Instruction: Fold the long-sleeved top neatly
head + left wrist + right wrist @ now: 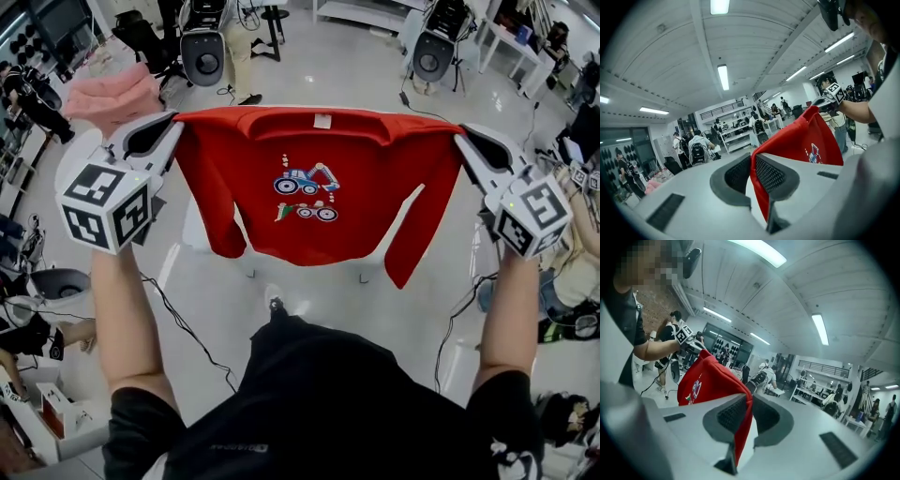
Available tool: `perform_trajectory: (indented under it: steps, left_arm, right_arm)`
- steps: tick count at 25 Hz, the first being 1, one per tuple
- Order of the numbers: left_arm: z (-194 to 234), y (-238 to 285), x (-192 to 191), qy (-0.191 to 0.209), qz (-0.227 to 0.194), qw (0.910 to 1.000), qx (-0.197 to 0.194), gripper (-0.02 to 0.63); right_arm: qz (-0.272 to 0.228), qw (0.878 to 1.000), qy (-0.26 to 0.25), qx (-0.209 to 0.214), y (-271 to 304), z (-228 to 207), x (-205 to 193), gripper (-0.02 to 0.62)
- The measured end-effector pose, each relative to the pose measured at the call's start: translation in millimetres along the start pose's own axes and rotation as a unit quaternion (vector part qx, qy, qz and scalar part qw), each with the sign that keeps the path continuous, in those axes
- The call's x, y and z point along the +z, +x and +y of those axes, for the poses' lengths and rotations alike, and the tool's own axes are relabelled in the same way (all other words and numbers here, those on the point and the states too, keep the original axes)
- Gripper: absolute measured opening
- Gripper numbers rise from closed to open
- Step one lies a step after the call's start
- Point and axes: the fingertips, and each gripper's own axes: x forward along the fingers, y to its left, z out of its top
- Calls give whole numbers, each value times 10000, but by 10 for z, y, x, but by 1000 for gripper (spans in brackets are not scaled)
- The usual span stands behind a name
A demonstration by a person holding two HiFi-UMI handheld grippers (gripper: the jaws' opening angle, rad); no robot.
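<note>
— Where's the red long-sleeved top?
— Hanging spread in mid-air, print facing the person.
— Held how?
— The left gripper fingers pinch one shoulder, and the right gripper fingers pinch the other.

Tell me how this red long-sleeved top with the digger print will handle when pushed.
Probably floppy: the red long-sleeved top drapes between the left claw and right claw, sleeves dangling. Likely light, since two shoulder pinches carry it. Pushed, it would probably bunch rather than slide.
</note>
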Motion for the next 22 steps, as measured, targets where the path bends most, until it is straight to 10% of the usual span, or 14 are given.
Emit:
perform_trajectory:
  steps: [12, 22]
  left_arm:
    - [-21, 1799, -1689, -910, 1542, 9801, -853, 32]
    - [366, 2869, -2279, -886, 1866, 9700, -1285, 32]
  right_arm:
    - [1744, 9782, 1095, -262, 1382, -188, -1910, 43]
    - [2414, 9582, 1384, -669, 2267, -476, -2458, 43]
